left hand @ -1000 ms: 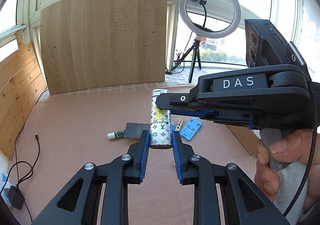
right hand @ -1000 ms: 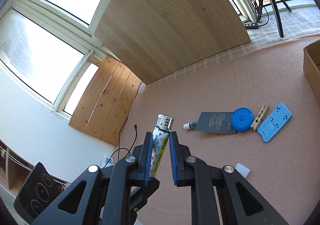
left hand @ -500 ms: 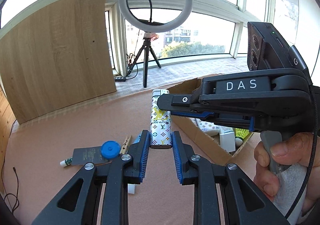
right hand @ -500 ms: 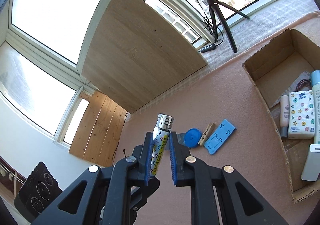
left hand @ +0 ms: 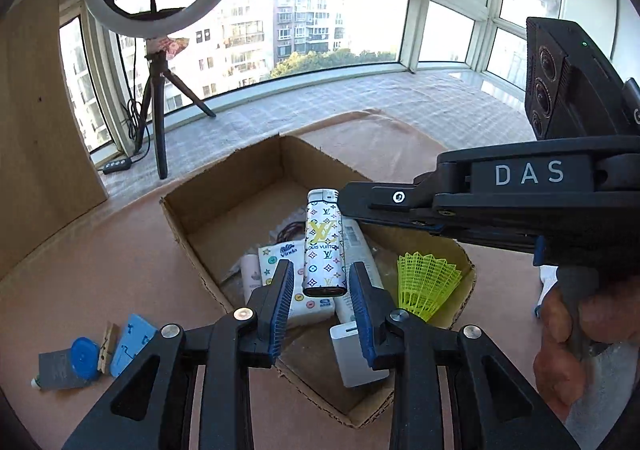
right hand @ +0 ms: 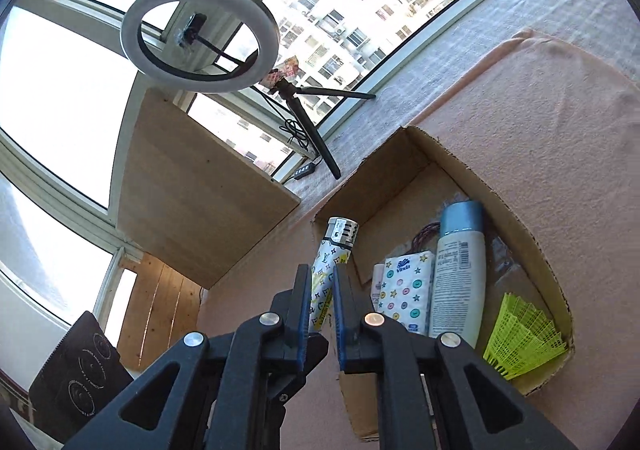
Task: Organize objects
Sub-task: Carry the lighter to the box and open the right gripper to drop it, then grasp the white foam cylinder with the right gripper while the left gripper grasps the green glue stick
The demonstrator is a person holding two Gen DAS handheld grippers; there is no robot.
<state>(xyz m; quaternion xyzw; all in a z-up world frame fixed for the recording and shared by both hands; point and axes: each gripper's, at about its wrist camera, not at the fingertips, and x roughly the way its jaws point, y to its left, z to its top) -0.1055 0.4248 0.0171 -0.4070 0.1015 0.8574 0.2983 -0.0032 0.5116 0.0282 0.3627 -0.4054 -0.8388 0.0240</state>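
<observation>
A white lighter (left hand: 324, 246) with a coloured monogram print hangs over the open cardboard box (left hand: 224, 177). My right gripper (right hand: 322, 290) is shut on the lighter (right hand: 334, 250), whose metal top sticks out past the fingers. In the left wrist view the right gripper (left hand: 348, 203) reaches in from the right and a hand holds its handle. My left gripper (left hand: 322, 302) has its jaws opening. The lighter's base is between its blue pads (left hand: 282, 306) with a gap on each side.
The box (right hand: 516, 226) holds a tissue pack (left hand: 280, 262), a white bottle (right hand: 460, 270), a yellow shuttlecock (left hand: 426, 286) and a white block (left hand: 352, 354). Left of it lie a blue stand (left hand: 130, 342), a clothespin (left hand: 106, 346) and a blue disc (left hand: 84, 358). A ring light tripod (left hand: 158, 121) stands behind.
Both grippers swung with the lighter from above the loose items to above the box. The left jaws widened and let go of the lighter; the right stayed shut on it.
</observation>
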